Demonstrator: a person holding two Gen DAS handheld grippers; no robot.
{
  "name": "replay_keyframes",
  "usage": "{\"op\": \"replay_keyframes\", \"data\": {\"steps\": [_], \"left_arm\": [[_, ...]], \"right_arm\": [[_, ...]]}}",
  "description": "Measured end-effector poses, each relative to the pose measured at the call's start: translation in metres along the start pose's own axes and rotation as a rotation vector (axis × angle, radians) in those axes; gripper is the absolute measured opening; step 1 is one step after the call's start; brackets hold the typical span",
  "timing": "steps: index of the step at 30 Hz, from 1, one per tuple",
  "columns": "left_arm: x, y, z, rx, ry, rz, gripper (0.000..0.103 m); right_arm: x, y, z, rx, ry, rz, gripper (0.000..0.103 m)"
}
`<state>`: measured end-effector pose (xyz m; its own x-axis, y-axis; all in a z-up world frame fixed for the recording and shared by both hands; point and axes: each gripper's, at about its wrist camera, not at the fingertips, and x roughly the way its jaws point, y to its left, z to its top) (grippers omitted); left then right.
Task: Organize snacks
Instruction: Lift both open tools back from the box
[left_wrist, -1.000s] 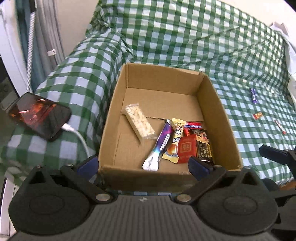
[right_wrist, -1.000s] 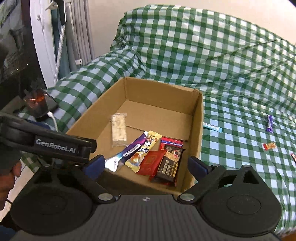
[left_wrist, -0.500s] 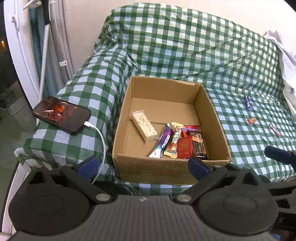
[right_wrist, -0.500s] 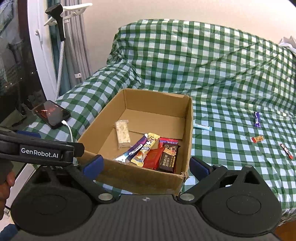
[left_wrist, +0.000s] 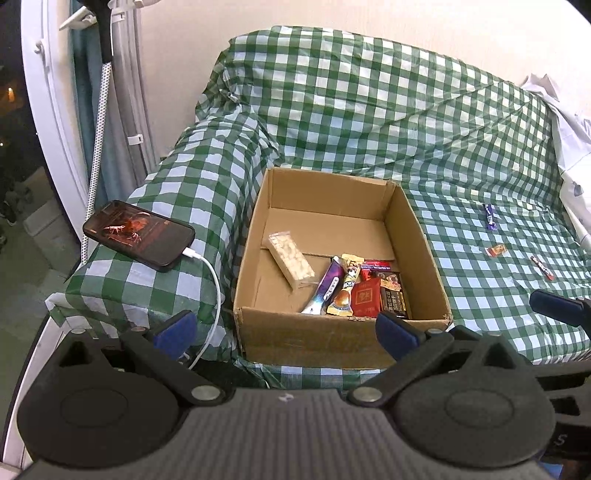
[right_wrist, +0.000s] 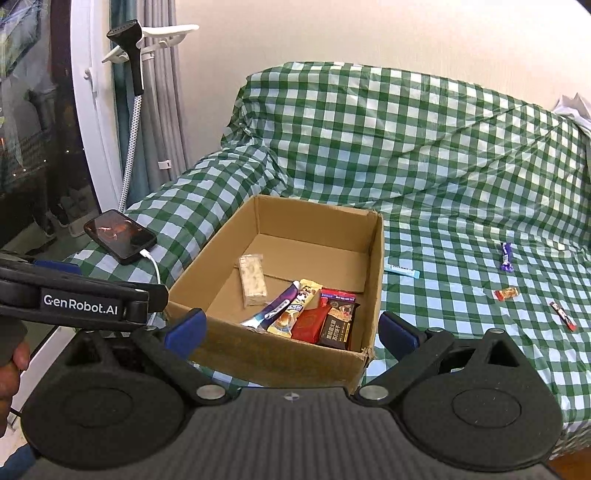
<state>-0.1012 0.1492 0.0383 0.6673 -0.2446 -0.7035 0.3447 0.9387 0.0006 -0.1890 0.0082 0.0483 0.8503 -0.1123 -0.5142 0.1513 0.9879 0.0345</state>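
Observation:
An open cardboard box (left_wrist: 424, 236) (right_wrist: 375, 266) sits on a green checked cover and holds several snacks: a pale nougat bar (left_wrist: 291, 254) (right_wrist: 252, 275), a purple bar (left_wrist: 325, 286), a yellow bar (right_wrist: 293, 310), a red packet (left_wrist: 365, 301) and a dark packet (right_wrist: 338, 325). Loose on the cover to the right lie a purple candy (left_wrist: 489, 216) (right_wrist: 506, 256), an orange-red candy (left_wrist: 495, 251) (right_wrist: 506, 293), a red stick (left_wrist: 542, 266) (right_wrist: 562, 315) and a light blue stick (right_wrist: 400, 270). My left gripper (left_wrist: 284, 328) is open and empty before the box. My right gripper (right_wrist: 291, 326) is open and empty too.
A phone (left_wrist: 138, 234) (right_wrist: 120, 236) with a lit screen and a white charging cable (left_wrist: 212, 295) rests on the covered armrest left of the box. A curtain, a white frame and a hanging steamer hose (left_wrist: 98, 122) stand at the left. White cloth (left_wrist: 569, 122) lies far right.
Both grippers have drawn back and up from the box, so it looks smaller and more of the cover and wall shows. Both stayed open and empty; the snacks have not moved.

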Motion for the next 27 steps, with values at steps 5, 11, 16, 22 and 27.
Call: {"op": "replay_keyframes", "data": {"steps": [5, 11, 16, 22, 27], "left_arm": [[-0.007, 0.000, -0.002, 0.004, -0.013, -0.001, 0.103], [-0.012, 0.000, -0.003, 0.005, -0.022, -0.003, 0.103], [-0.013, -0.001, -0.004, 0.006, -0.022, 0.000, 0.103], [-0.016, -0.001, -0.002, 0.012, -0.018, -0.002, 0.103], [-0.014, -0.002, -0.001, 0.022, -0.014, 0.000, 0.103]], "right_arm": [[-0.007, 0.002, 0.000, -0.007, -0.011, -0.004, 0.100], [-0.012, 0.004, -0.001, -0.011, -0.025, -0.006, 0.100], [-0.014, 0.005, -0.002, -0.013, -0.029, -0.006, 0.100], [-0.014, 0.004, -0.002, -0.008, -0.027, -0.004, 0.100], [-0.016, 0.002, -0.004, -0.004, -0.024, -0.002, 0.100]]}}
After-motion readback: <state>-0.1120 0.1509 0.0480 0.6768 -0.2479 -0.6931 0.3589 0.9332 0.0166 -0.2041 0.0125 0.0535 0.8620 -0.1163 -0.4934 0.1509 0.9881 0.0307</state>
